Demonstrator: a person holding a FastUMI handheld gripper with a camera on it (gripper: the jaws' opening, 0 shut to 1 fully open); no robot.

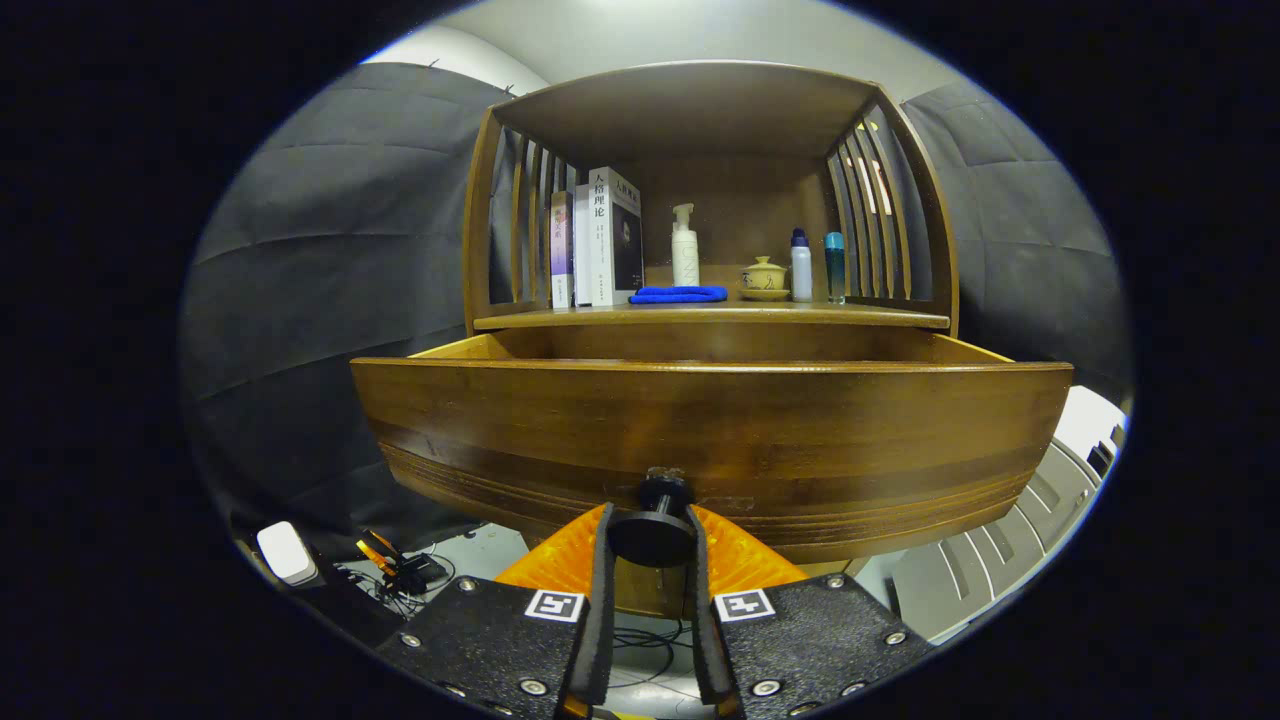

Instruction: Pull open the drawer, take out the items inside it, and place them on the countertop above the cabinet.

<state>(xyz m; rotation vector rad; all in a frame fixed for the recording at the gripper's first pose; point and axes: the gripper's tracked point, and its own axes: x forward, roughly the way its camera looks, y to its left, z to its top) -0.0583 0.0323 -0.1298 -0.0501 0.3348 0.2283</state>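
- One drawer [710, 440], pulled open; I see its front panel right ahead of the fingers, inside hidden from my angle.
- One knob [653, 525] on the drawer front, sitting between my two fingers.
- Gripper [652, 545] clenched on the knob, both fingers pressing its sides.
- One cabinet [700, 110] beyond the drawer, with slatted side walls.
- One countertop [850, 315] just above and beyond the drawer, well past the fingertips.
- On the countertop I count: three books [605, 240] upright, beyond and left of the fingers; one blue cloth [680, 294] lying flat just beside the books; one white pump bottle [685, 248] behind the cloth; one lidded cup [765, 277] on a saucer; one white bottle [801, 266] with blue cap; one teal bottle [834, 266] just beside it, beyond and right of the fingers.
- Drawer contents: cannot tell.
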